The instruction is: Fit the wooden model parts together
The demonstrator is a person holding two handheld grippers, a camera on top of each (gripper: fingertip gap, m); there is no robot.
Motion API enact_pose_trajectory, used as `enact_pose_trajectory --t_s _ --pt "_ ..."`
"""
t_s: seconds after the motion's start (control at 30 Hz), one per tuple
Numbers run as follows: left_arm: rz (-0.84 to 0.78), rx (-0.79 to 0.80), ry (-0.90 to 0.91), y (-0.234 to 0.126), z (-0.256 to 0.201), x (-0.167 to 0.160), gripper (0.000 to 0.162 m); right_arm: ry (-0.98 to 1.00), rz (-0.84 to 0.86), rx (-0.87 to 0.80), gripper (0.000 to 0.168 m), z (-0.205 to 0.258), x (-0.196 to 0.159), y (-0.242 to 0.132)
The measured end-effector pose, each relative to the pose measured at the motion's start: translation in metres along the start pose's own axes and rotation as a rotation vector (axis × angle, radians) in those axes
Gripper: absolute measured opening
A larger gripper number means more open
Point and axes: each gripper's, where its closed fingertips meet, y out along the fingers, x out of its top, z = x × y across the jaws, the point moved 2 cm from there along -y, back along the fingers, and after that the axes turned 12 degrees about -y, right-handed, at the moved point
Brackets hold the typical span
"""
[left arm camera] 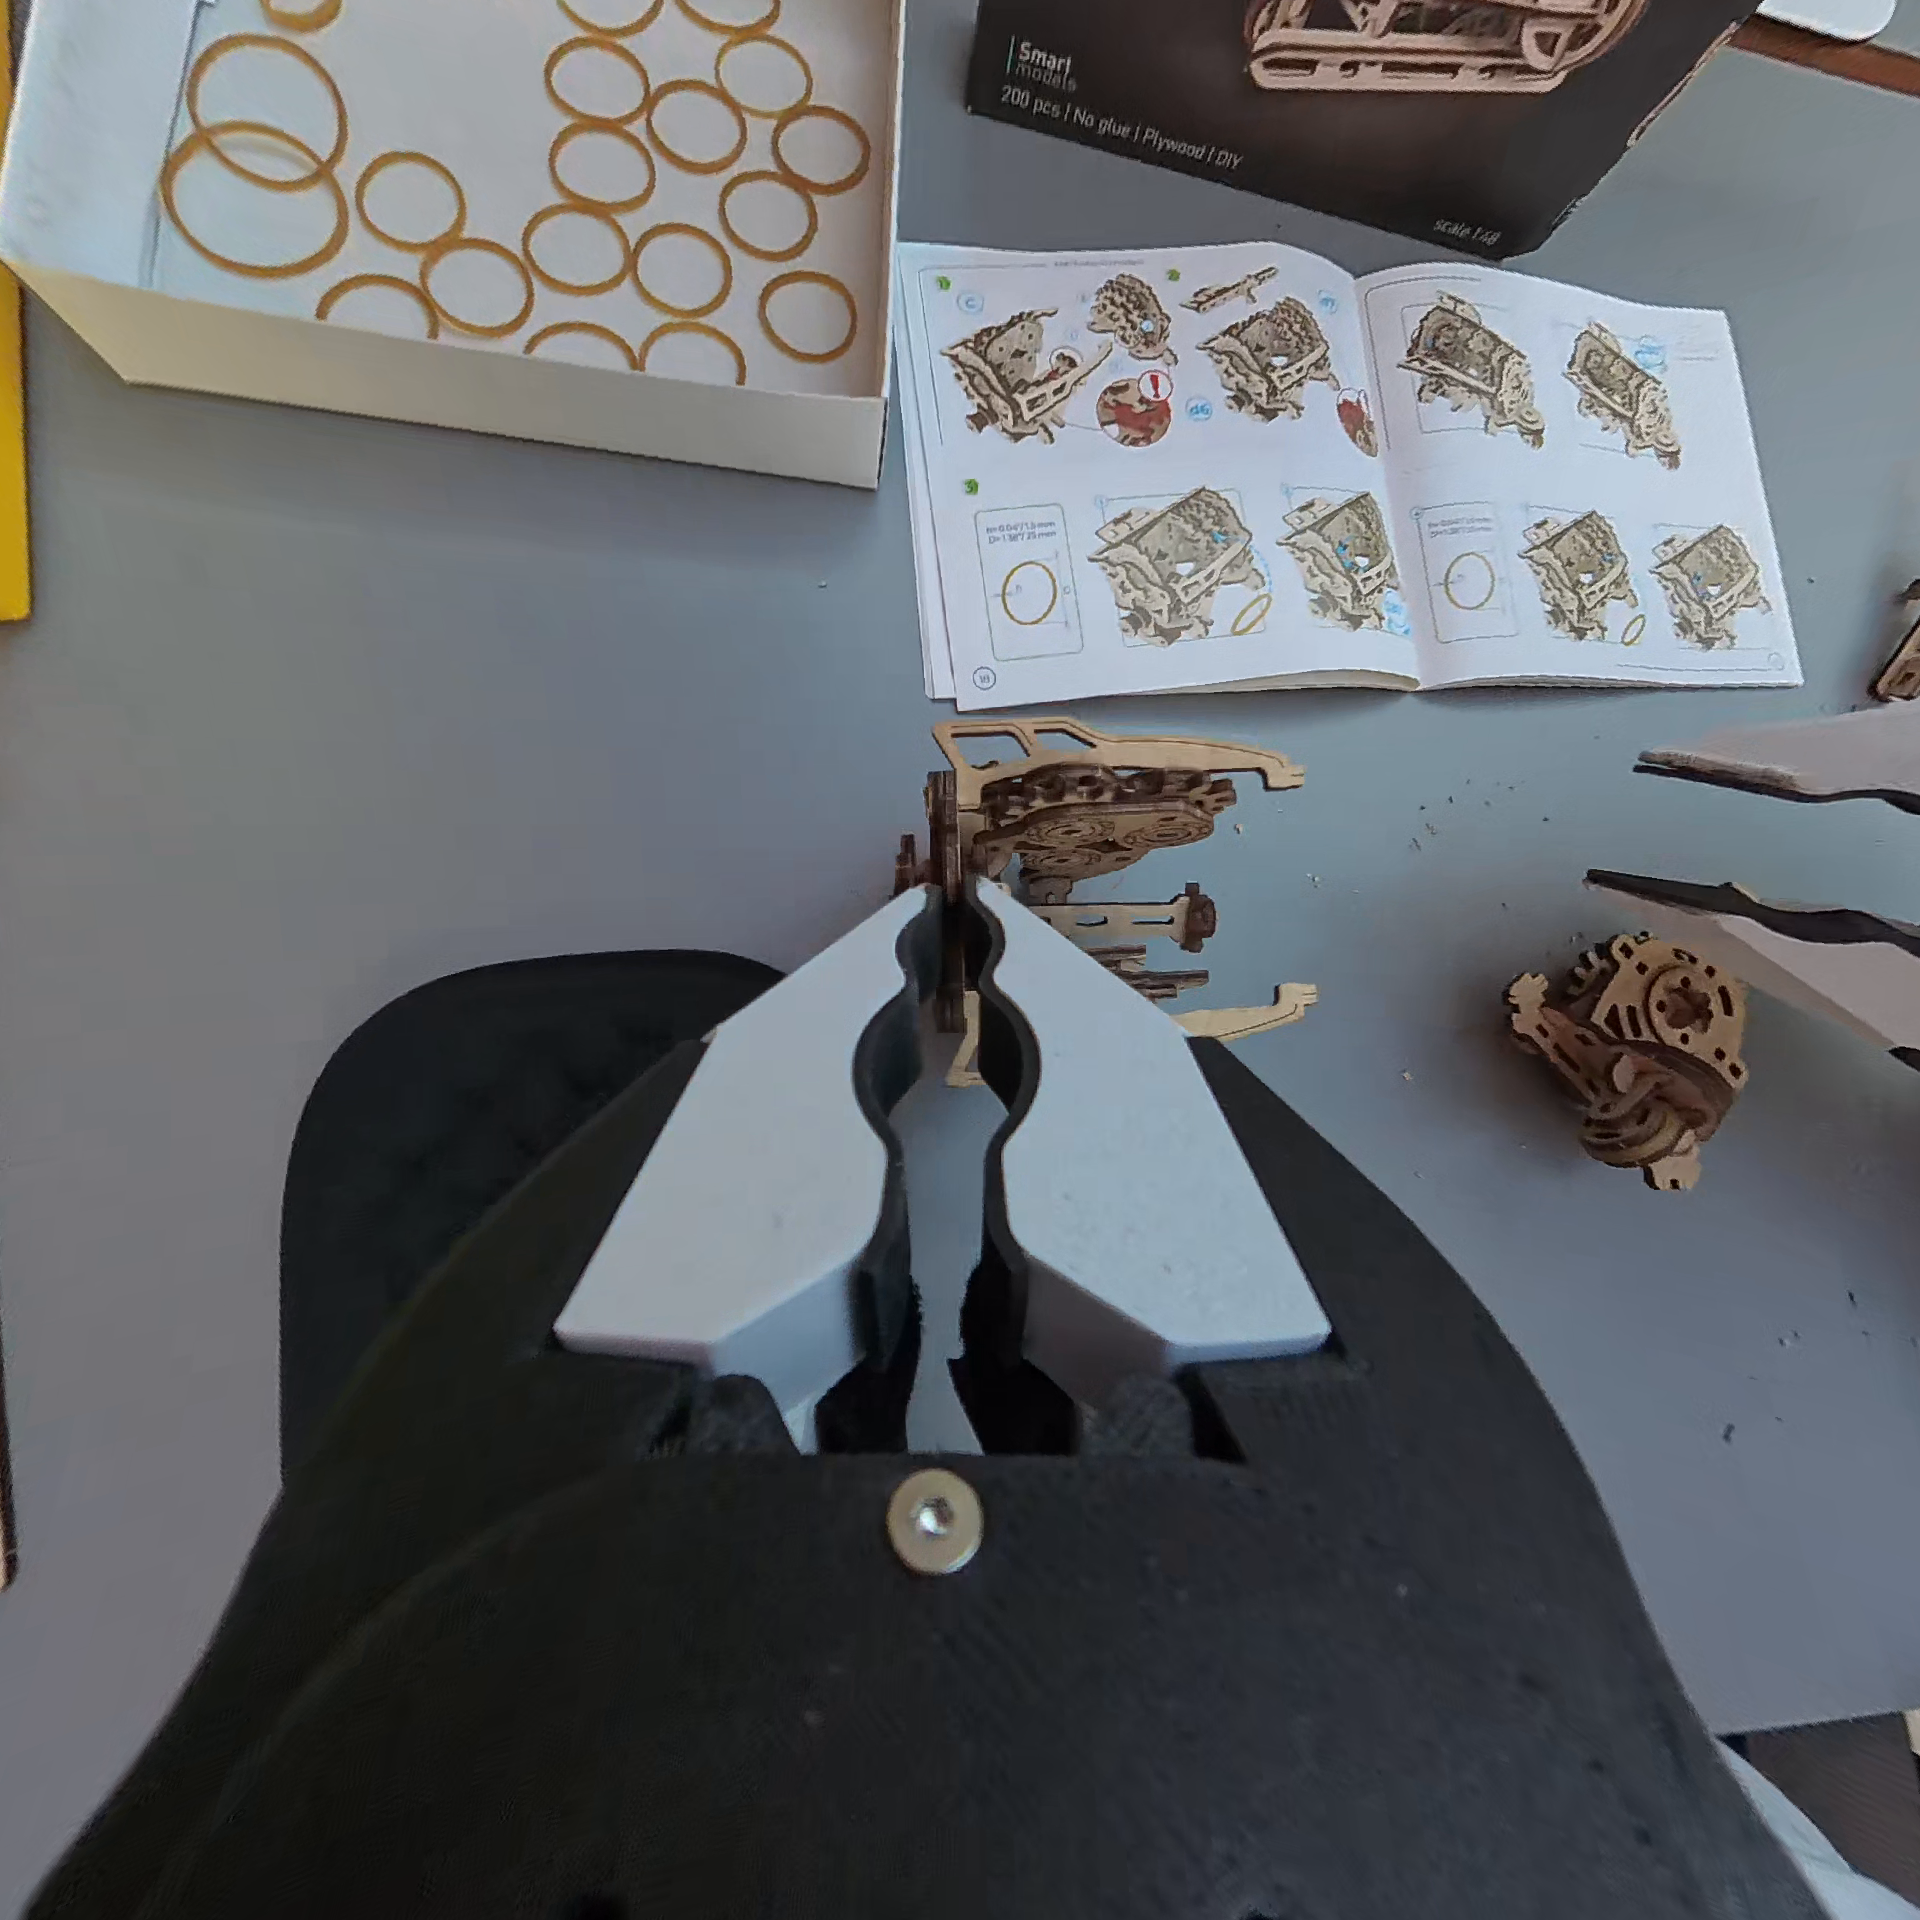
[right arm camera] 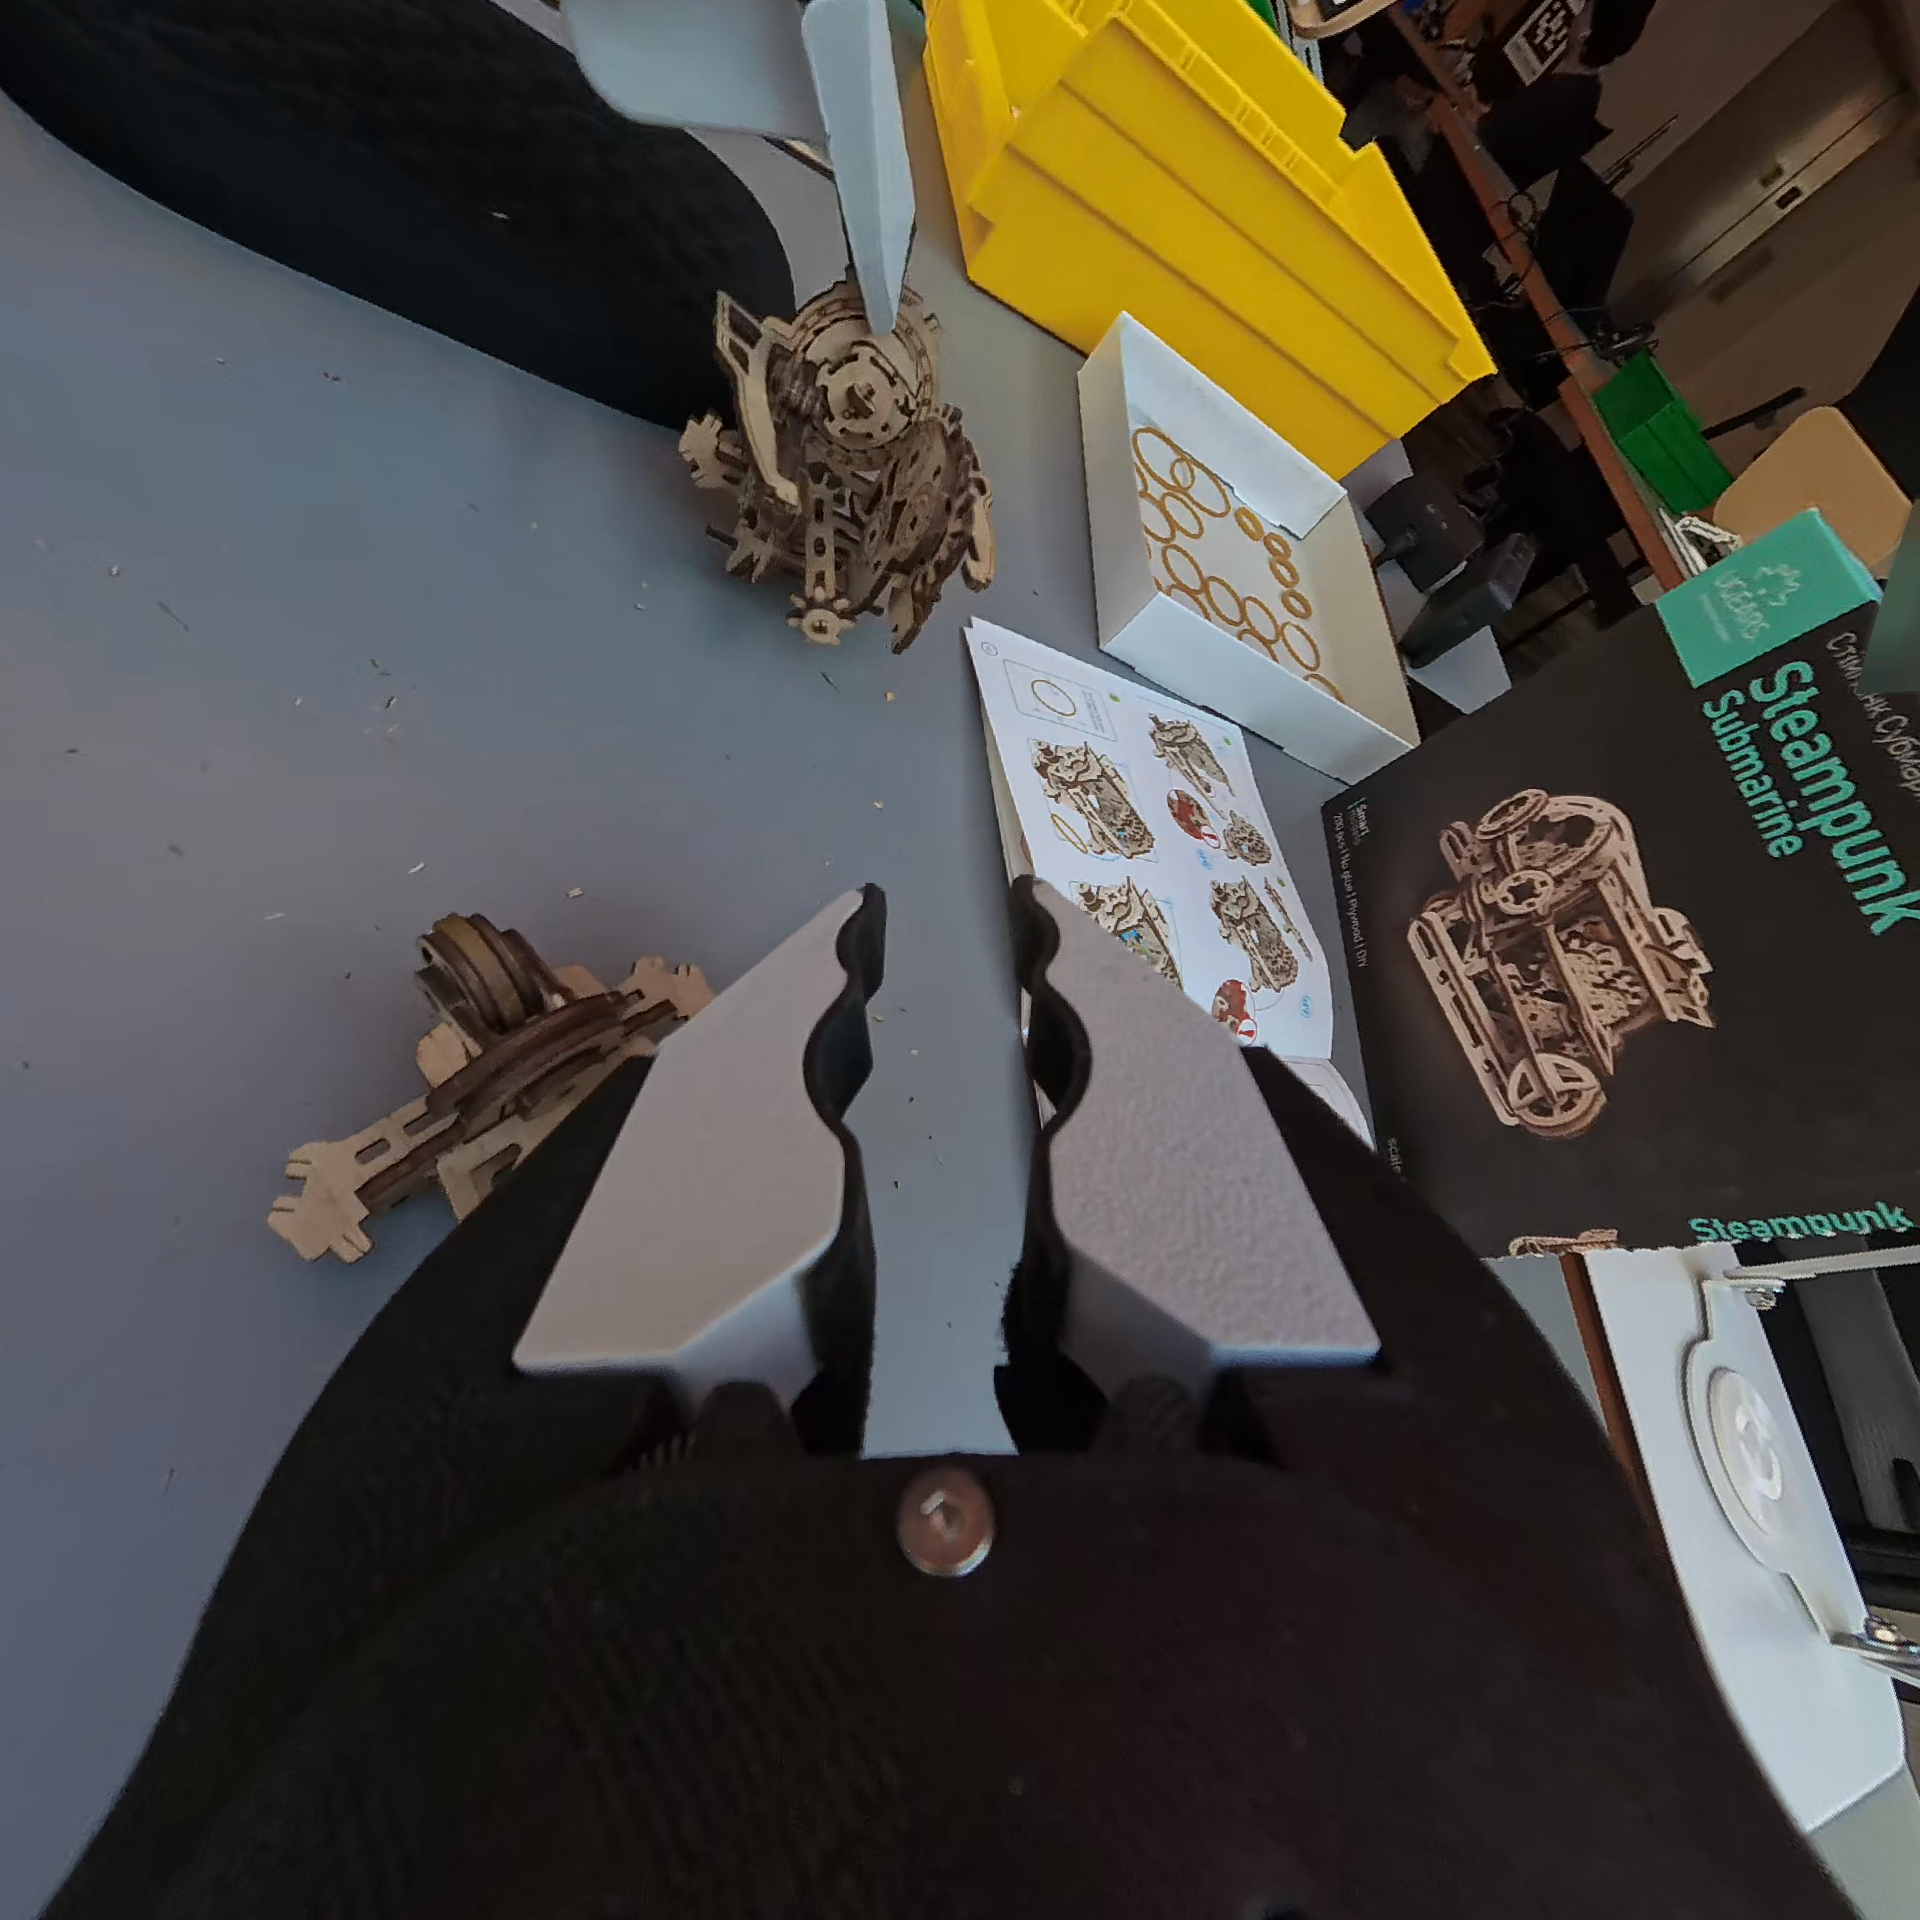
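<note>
My left gripper (left arm camera: 953, 902) is shut on a plate edge of the large wooden gear assembly (left arm camera: 1091, 831), which stands on the grey table. The right wrist view shows this assembly (right arm camera: 842, 468) far off, with the left gripper (right arm camera: 878, 296) pinching its top. My right gripper (right arm camera: 945, 906) is open and empty, low over the table. A small wooden sub-assembly with a wheel (right arm camera: 488, 1070) lies on the table just left of its left finger. In the left wrist view this small part (left arm camera: 1621, 1060) lies below the right gripper (left arm camera: 1621, 821).
An open instruction booklet (left arm camera: 1340, 468) lies behind the assembly. A white box of rubber bands (left arm camera: 468, 187) is at the back left and the black kit box (left arm camera: 1351, 104) at the back right. Yellow bins (right arm camera: 1195, 208) stand beyond. Wood chips dot the grey table (left arm camera: 416, 727). Across from one pair of fingers to the other is roughly 15 cm.
</note>
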Motion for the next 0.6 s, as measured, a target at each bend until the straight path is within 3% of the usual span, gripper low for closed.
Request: enact_pose_trajectory --t_s 0.37,0.6 --pt "0.130 -0.096 -0.022 -0.007 -0.016 -0.026 0.010 -0.014 0.024 0.006 0.024 0.002 -0.007 0.002" --pt "0.105 -0.164 0.069 -0.014 -0.026 -0.024 0.010 -0.019 0.033 0.006 0.024 0.002 -0.010 0.003"
